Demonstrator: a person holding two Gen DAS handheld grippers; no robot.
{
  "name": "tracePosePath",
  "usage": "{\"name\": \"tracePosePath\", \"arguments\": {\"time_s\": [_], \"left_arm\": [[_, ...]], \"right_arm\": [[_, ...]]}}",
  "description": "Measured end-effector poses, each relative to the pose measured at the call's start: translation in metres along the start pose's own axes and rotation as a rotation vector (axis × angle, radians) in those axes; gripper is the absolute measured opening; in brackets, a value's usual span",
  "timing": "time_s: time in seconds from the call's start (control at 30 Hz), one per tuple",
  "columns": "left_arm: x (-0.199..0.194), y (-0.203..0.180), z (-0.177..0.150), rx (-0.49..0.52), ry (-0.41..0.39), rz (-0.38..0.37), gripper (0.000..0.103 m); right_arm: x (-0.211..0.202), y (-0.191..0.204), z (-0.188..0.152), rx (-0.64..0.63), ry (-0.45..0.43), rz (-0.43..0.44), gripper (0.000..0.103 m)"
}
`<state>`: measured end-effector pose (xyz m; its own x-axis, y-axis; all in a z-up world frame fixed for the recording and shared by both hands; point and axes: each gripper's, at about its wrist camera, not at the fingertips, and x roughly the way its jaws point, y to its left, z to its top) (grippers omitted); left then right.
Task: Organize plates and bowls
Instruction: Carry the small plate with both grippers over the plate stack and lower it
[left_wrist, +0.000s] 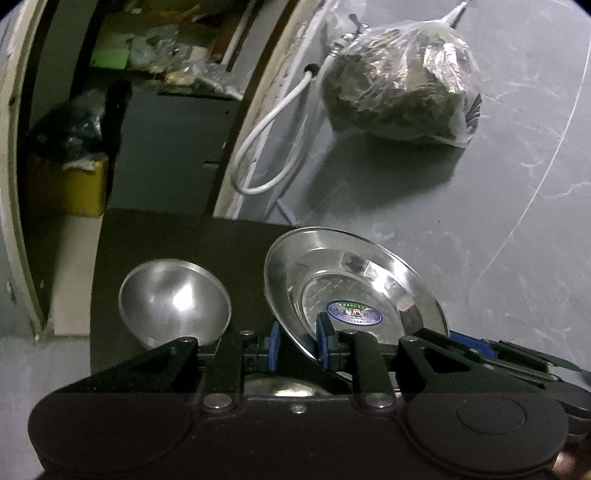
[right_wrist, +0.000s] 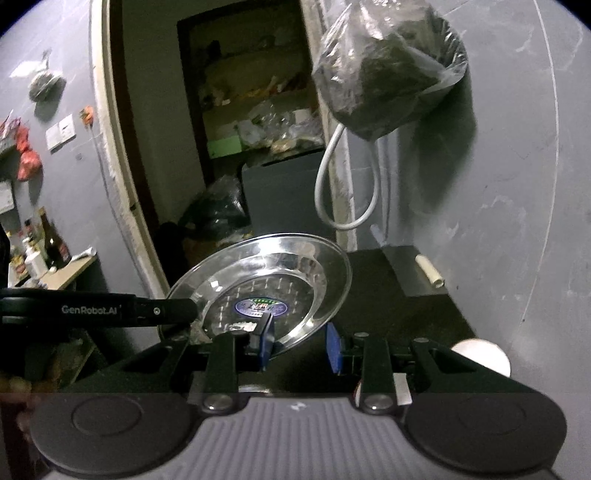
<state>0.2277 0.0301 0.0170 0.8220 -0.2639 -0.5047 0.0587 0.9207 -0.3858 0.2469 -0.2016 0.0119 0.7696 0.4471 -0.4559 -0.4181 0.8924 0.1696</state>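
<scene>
Left gripper (left_wrist: 296, 345): blue pads (left_wrist: 274, 345) closed on the near rim of a steel plate (left_wrist: 354, 291), one pad behind the rim, the other on the inner face. Plate held tilted, raised clear of the dark tabletop (left_wrist: 177, 236), hollow side facing up and right, round blue sticker (left_wrist: 352, 313) at its centre just beyond the inner pad. Steel bowl (left_wrist: 174, 300) to the left of the plate, tilted with its opening toward the upper right, close to the outer finger but apart from the plate; whether touching the gripper cannot be told. Another curved steel surface (left_wrist: 284, 387) glimpsed below, between the fingers, mostly hidden.

Right gripper (right_wrist: 300, 341): jaws parted, blue pads (right_wrist: 266, 341) spread with the plate's (right_wrist: 258, 280) lower rim dipping into the gap. Left-hand pad against or just in front of the plate's inner face near the sticker (right_wrist: 260, 306); right-hand pad standing off from the rim, dark table (right_wrist: 388, 295) showing between. No clamp visible on this side. Other gripper's arm (right_wrist: 96, 308), marked GenRobot.AI, reaching in from the left to the plate's left edge.

Beyond: clear plastic bag (left_wrist: 400, 85) of dark stuff hanging on the grey wall (left_wrist: 498, 184), white cable loop (left_wrist: 266, 147) beside the door frame.
</scene>
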Motion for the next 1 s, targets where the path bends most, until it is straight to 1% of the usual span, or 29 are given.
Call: {"name": "tracePosePath", "arguments": {"time_s": [0.2, 0.43, 0.6, 1.0], "left_arm": [[-0.012, 0.011, -0.027, -0.049, 0.034, 0.015, 0.022], [-0.016, 0.015, -0.049, -0.062, 0.090, 0.035, 0.023], [-0.013, 0.015, -0.053, -0.061, 0.119, 0.052, 0.023], [-0.008, 0.012, -0.058, -0.053, 0.157, 0.077, 0.024]], "right_arm": [[-0.007, 0.010, -0.020, -0.011, 0.063, 0.017, 0.034], [-0.013, 0.013, -0.038, -0.003, 0.123, 0.029, 0.034], [-0.012, 0.012, -0.046, 0.016, 0.157, 0.040, 0.034], [-0.009, 0.009, -0.052, 0.038, 0.195, 0.051, 0.034]]}}
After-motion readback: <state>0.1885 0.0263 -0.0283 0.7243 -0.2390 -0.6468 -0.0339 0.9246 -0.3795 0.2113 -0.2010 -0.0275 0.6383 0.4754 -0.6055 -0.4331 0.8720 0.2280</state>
